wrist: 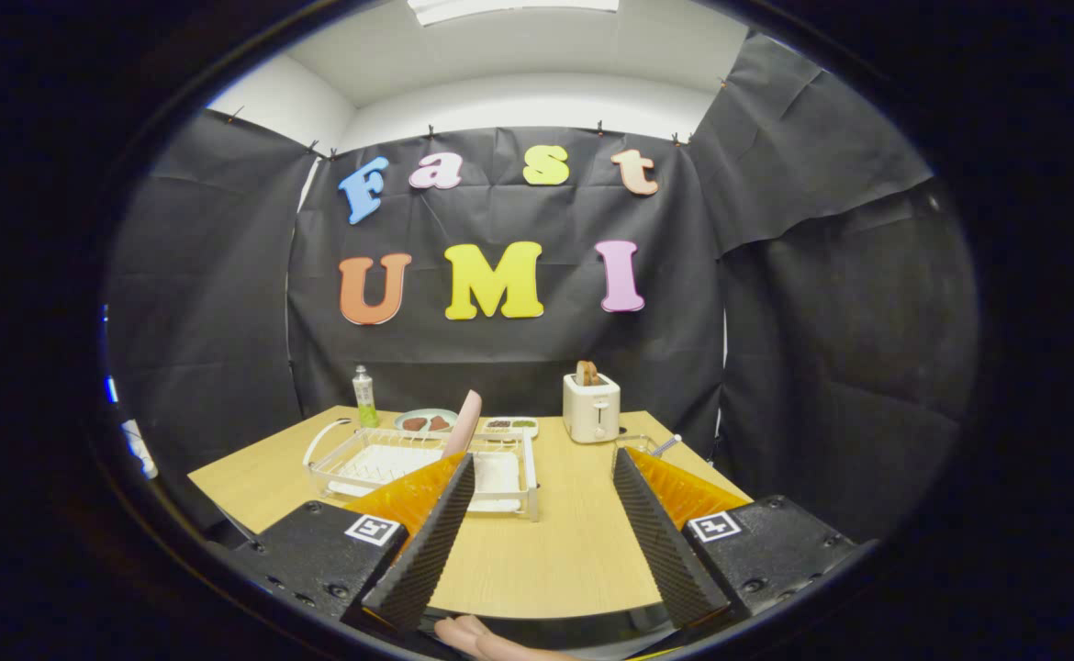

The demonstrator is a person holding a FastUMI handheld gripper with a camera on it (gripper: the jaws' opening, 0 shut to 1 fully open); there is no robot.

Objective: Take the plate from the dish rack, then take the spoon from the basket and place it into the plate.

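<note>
While jaws agape: one plate (pixel 464 423) (racked).

A broad strip of bare tabletop (pixel 555 551) is seen between the spread fingers of the claw (pixel 544 468), which holds nothing. Passage on one side is blocked by the dish rack (pixel 427 468), with a pink plate (pixel 464 424) standing upright in it (rising above the rim). Beyond, the toaster (pixel 591 407) stands near the back edge; a wire basket (pixel 638 447) sits just beside it.
</note>
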